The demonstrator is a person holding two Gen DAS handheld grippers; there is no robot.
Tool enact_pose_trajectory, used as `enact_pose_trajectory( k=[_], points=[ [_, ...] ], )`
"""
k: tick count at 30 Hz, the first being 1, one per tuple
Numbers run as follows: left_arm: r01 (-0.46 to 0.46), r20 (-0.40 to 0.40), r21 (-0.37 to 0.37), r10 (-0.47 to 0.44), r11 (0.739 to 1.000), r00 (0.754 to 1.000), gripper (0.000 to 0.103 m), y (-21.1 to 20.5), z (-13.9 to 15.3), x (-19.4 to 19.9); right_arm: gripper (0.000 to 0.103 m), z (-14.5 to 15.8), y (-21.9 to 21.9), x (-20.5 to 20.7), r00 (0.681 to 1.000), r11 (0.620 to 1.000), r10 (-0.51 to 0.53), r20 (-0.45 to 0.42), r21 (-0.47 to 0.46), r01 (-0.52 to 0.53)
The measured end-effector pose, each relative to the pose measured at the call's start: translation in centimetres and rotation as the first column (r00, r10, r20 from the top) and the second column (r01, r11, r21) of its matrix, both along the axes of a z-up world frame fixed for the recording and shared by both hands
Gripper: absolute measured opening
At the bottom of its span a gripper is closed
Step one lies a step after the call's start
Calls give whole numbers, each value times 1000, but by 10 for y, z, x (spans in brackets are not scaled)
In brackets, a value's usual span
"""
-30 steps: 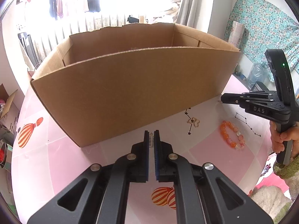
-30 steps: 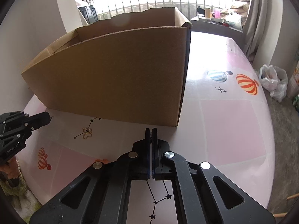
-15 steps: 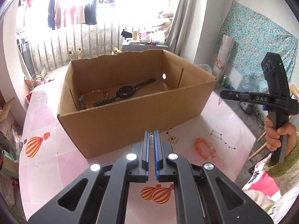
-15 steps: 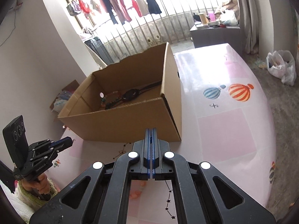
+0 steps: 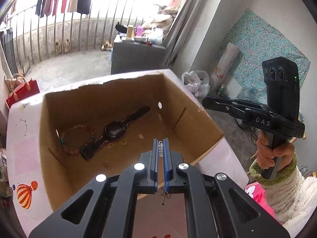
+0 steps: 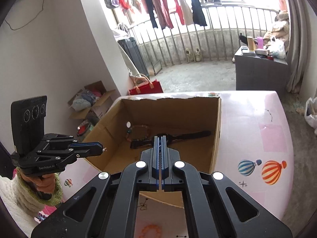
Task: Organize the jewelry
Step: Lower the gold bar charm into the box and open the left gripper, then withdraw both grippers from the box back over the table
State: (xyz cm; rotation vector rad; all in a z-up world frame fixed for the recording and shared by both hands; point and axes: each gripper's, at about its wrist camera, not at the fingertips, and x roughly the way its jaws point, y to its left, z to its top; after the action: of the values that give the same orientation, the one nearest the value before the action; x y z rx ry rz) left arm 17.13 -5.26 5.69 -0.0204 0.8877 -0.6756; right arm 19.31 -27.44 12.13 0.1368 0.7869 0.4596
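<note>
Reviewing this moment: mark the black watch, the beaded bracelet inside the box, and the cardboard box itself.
black watch (image 5: 114,130), left wrist view, on the round dial.
beaded bracelet (image 5: 68,150), left wrist view, on the loop's lower-left beads.
cardboard box (image 5: 200,130), left wrist view, on the inner face of the right wall.

My right tool (image 6: 160,138) hangs above the cardboard box (image 6: 217,130), jaws pressed together. Inside I see a black watch (image 6: 190,135) and a beaded bracelet (image 6: 138,130). The left tool (image 6: 100,148) pinches something tiny at the box's left wall.

Sunlit balcony railing (image 6: 198,43), hanging laundry (image 6: 168,6)
</note>
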Motion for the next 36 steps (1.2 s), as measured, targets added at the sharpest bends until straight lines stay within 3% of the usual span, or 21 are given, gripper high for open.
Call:
enact_pose_trajectory(
  k=[5,9,16,21,27,32,36],
  points=[
    [20,-162,45,-12,999,987,5,-18,-30,39,3,-21,12,36,995,991,11,-98,-129,-23],
    [6,-290,23,1,1000,957,5,-18,-46,55,5,-24,12,47,994,986,-3,-109,-165,-16],
    [-15,-312,15,19,1000,950,16,-13,-48,57,7,-13,5,46,996,989,-24,-81,-150,11],
    [-37,-259,22,41,999,965,19,-6,-39,50,13,-1,2,33,998,989,-46,-34,-143,40],
    [-65,-88,-13,63,998,994,31,16,-4,12,27,31,-6,-11,993,993,-82,82,-81,88],
    [-98,79,-28,100,995,992,57,47,27,-42,58,53,-10,-72,969,991,-118,217,-39,130],
    [-132,150,19,127,991,980,74,63,34,-83,75,41,-1,-110,960,981,-149,235,-84,172]
  ],
)
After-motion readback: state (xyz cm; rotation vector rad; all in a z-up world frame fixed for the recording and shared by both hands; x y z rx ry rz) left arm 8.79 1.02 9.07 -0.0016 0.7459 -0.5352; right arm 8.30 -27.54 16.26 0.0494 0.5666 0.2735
